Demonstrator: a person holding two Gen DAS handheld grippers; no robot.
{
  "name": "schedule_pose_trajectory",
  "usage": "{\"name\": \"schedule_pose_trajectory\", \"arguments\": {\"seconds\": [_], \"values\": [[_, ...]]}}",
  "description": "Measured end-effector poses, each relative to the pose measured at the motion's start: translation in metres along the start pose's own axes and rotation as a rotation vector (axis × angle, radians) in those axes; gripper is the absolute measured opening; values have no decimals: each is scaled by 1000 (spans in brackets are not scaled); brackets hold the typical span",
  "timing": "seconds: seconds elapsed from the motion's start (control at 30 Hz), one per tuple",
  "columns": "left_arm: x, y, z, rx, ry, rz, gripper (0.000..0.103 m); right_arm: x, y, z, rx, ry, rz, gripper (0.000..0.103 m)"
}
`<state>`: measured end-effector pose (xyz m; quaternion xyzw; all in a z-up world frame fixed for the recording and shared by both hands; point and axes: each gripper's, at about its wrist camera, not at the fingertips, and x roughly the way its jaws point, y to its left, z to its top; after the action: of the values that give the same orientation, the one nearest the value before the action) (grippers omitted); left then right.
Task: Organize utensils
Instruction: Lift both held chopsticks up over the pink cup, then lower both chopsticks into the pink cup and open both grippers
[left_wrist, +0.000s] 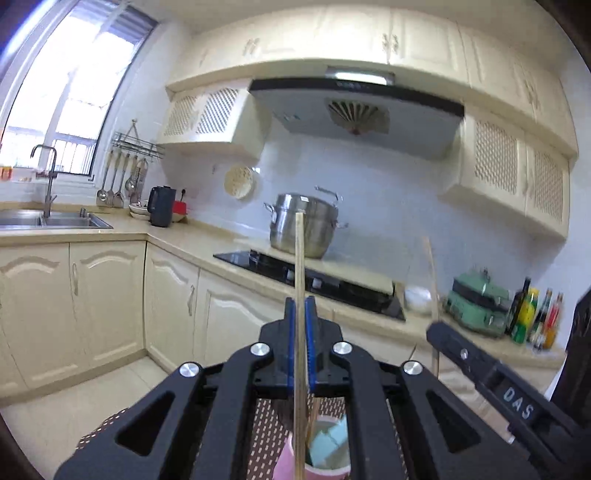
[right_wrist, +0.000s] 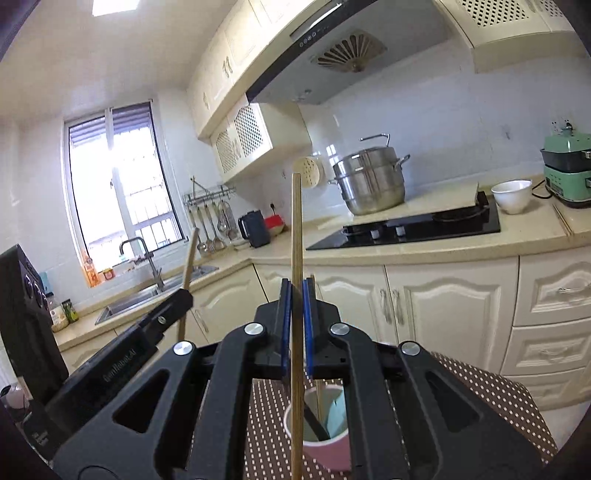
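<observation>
Over dotted tablecloth (right_wrist: 491, 391), kitchen counter (right_wrist: 424, 247) beyond

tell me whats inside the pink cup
Inside the pink cup: a thin wooden stick, a dark utensil handle and a pale teal piece. The wall hides their lower ends and the cup's bottom.

Cream panelled cabinets (left_wrist: 107, 295) line an L-shaped beige stone counter (right_wrist: 443, 243) below white tiled walls (left_wrist: 388, 184). Daylight pours through a tall barred window (right_wrist: 118, 184) above the steel sink (left_wrist: 55, 219).
</observation>
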<state>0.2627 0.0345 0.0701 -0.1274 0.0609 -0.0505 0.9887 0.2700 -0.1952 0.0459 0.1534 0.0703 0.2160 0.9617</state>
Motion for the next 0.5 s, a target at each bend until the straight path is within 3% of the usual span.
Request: {"name": "schedule_pose_trajectory", "arguments": {"seconds": [0.27,0.37,0.5], "values": [[27,13,5,-109,-49,-28,5,23,-4,-1,-1,-58,8,7],[36,11,2,-147,-104,-54,5,28,-7,1,-14,-99,-1,7],[52,1,-7,-119,-157,-6,5,36,-13,2,-15,-130,-4,7]]}}
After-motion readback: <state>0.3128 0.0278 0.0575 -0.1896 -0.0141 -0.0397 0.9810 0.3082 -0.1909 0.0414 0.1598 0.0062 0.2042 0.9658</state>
